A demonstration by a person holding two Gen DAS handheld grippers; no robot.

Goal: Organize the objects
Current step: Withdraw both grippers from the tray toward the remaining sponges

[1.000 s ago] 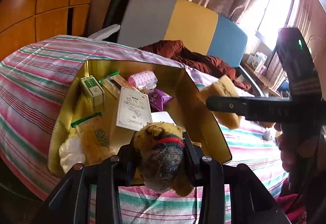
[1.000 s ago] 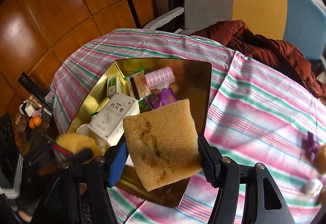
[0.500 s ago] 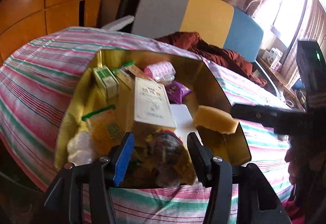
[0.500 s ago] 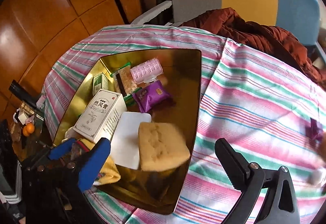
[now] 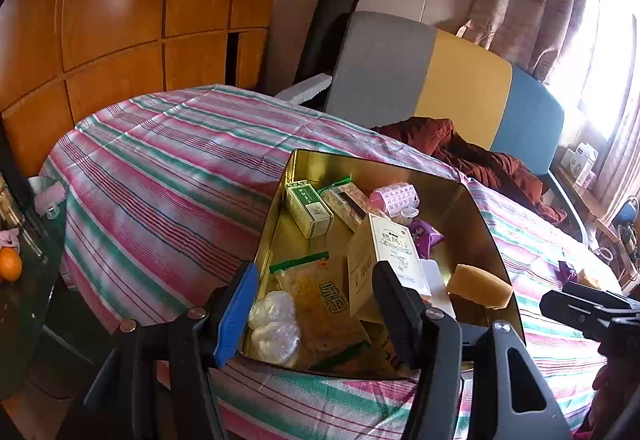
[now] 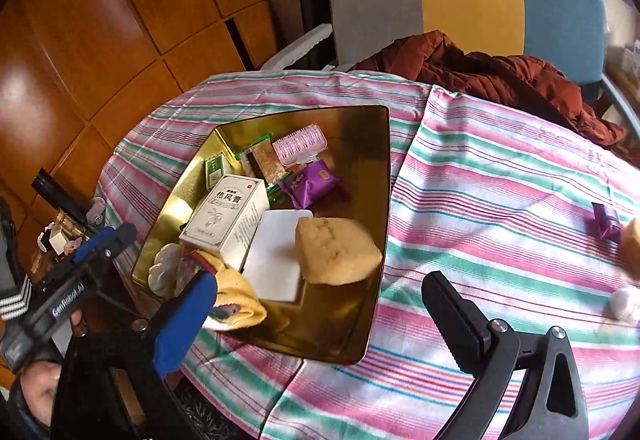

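Yellow sponge (image 6: 334, 254) in gold tray (image 6: 372, 168), tongs (image 6: 320, 314) empty

Gold tin (image 6: 382, 176) on striped cloth, holding sponge (image 6: 336, 252), white box (image 6: 228, 220), purple packet (image 6: 314, 184), pink roller (image 6: 300, 144).

Window (image 5: 604, 56) glare washes the right; fisheye edges bend and darken.

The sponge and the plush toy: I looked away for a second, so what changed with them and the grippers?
Both were let go into the gold tray. The right gripper opened and dropped the yellow sponge beside the white pad; the left gripper opened and released the plush toy at the tray's near corner, then pulled back. The medicine box, pink roller and purple packet stayed put.
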